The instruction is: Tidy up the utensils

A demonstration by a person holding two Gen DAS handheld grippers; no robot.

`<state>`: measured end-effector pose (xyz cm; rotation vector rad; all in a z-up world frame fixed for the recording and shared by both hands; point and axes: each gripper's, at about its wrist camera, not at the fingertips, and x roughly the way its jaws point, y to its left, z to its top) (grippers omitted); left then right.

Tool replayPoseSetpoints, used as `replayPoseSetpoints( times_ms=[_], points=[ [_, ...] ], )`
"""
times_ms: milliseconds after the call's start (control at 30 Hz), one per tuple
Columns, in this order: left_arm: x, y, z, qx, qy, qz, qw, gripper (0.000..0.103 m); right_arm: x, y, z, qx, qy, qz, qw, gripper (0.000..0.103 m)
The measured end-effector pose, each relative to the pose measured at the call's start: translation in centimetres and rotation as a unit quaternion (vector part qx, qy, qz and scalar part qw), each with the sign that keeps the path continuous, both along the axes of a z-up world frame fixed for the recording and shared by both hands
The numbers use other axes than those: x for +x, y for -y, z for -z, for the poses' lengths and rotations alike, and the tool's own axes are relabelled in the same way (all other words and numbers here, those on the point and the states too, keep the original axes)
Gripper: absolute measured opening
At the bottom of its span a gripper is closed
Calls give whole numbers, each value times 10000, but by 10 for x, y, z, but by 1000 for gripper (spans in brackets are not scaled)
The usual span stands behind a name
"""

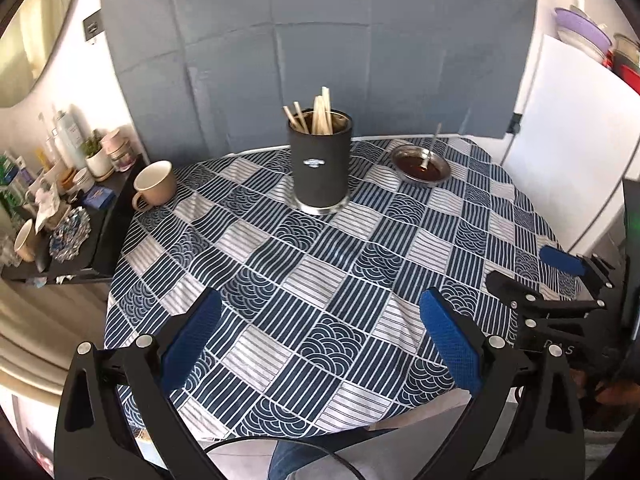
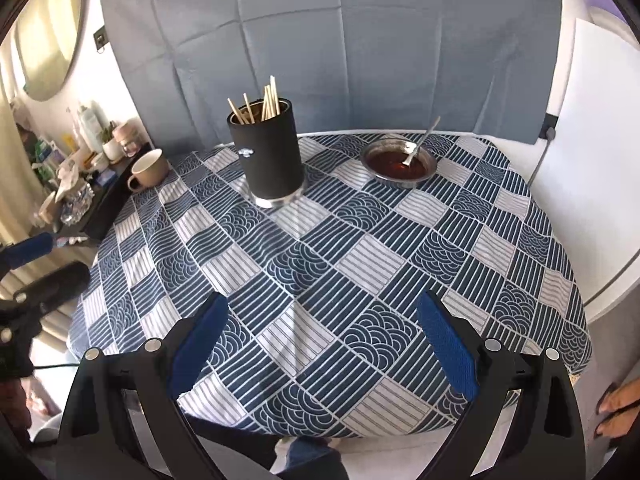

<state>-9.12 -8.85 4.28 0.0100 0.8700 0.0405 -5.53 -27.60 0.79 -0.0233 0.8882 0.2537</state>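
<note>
At the far left of the blue patterned tablecloth point(image 1: 320, 264) a beige mug point(image 1: 154, 184) lay tipped on its side near the edge. Toward the middle of the far side stood an upright black cylindrical holder point(image 1: 320, 164) with a metal base, wooden chopsticks point(image 1: 316, 114) sticking up out of it. To its right sat a shallow metal bowl point(image 2: 398, 162) of dark reddish sauce, with a metal spoon point(image 2: 418, 144) resting in it, handle leaning up and to the right. Both grippers hovered over the near side of the table, touching nothing. The left gripper point(image 1: 320, 348) had its blue-padded jaws spread wide and empty; the right gripper point(image 2: 322, 350), beside it, was likewise wide apart and empty.
</note>
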Motion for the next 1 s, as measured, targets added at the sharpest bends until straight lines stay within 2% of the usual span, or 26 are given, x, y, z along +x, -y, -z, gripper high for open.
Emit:
replayPoseSetpoints(
  times_ms=[100,400,500,800,1000],
  points=[
    [-2,-5,-3,-22,30,-79,10000,97,-1,0,-1,101,-108,-18,9999,91],
    [-9,-5,-17,182,323,122,9992,97,-9,-1,-4,5,-89,26,10000,91],
    [-10,-8,-16,91,263,128,9995,97,-12,-2,-1,-24,-161,6,9999,91],
    [-8,-16,-4,301,82,12,9995,97,-19,-7,1,-228,-20,-57,9997,91],
    [-6,-20,4,253,-33,-5,9997,97,-20,-7,6,-352,-13,-60,9994,91]
  ],
)
